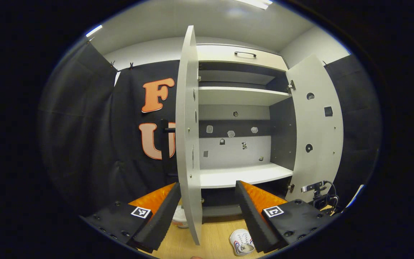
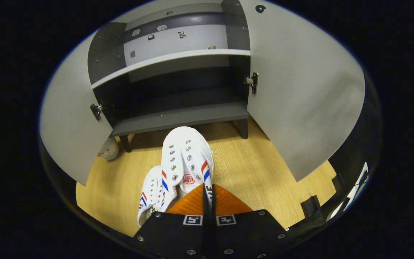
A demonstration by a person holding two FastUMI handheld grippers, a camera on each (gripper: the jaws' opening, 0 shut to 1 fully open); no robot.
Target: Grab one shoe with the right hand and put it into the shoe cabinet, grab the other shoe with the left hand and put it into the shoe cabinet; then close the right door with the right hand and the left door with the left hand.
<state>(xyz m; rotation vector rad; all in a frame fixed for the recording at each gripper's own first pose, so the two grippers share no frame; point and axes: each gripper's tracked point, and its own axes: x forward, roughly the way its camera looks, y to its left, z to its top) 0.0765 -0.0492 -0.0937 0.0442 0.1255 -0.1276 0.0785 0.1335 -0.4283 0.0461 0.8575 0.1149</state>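
The shoe cabinet stands with both doors wide open. My right gripper is shut on the rim of a white shoe with red and blue stripes, holding it above the wooden floor, toe toward the cabinet's dark bottom shelf. The second white shoe lies on the floor just left of it, partly under it. My left gripper stands open higher up, facing the middle shelf, with the left door edge-on between its fingers. A white shoe shows low by its right finger.
The left door and right door swing out over the wooden floor. A small grey toy sits by the cabinet's left leg. A black camera stand is right of the right door.
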